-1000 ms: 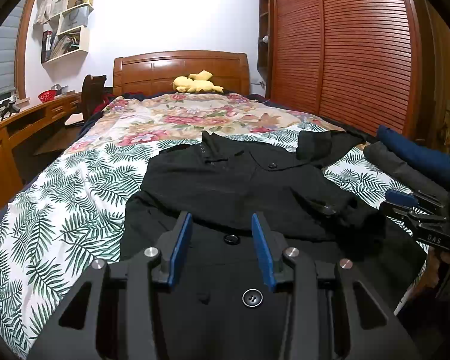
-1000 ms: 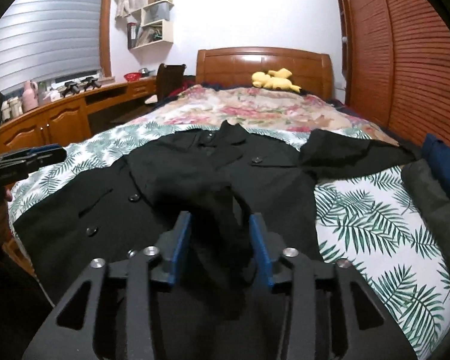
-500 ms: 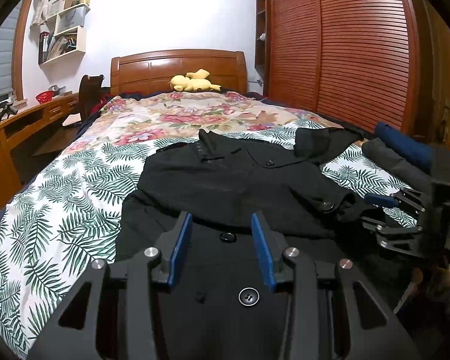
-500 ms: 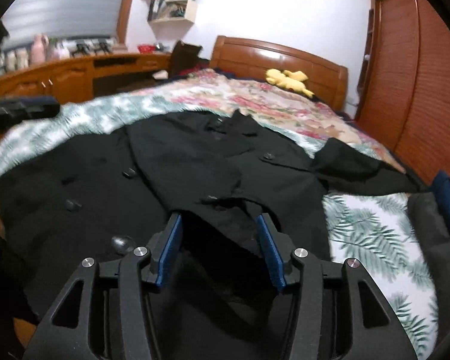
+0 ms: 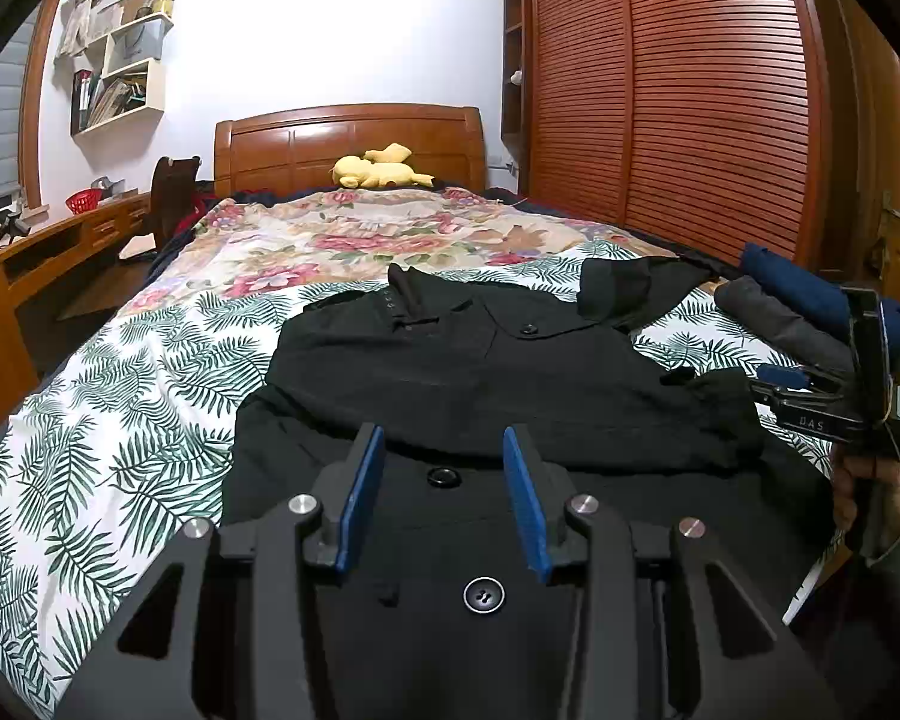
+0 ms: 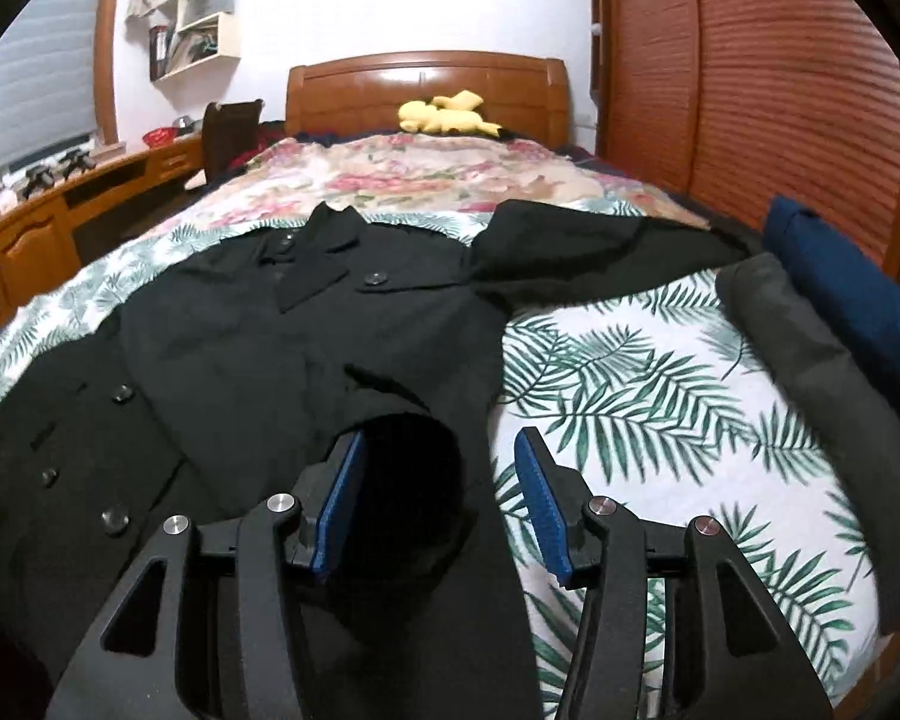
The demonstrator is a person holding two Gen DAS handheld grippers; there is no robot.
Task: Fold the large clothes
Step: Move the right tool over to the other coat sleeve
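A black buttoned coat point(image 5: 480, 372) lies flat on the leaf-print bedspread point(image 5: 120, 396), collar toward the headboard; it also shows in the right wrist view point(image 6: 258, 336). One sleeve is folded across the chest, its cuff point(image 6: 408, 444) open just before my right gripper point(image 6: 441, 462). The other sleeve point(image 6: 594, 246) lies out to the right. My right gripper is open and empty, over the coat's right edge; it also shows in the left wrist view point(image 5: 786, 384). My left gripper point(image 5: 444, 462) is open and empty above the coat's lower front.
Two rolled garments, grey point(image 6: 810, 372) and navy point(image 6: 852, 282), lie along the bed's right edge. A yellow plush toy point(image 5: 378, 168) sits at the wooden headboard. A wardrobe point(image 5: 690, 108) stands right, a desk point(image 5: 24, 276) left.
My right gripper opened, let go of the folded sleeve's cuff and moved right to the coat's edge. The sleeve now lies across the chest. My left gripper stayed put.
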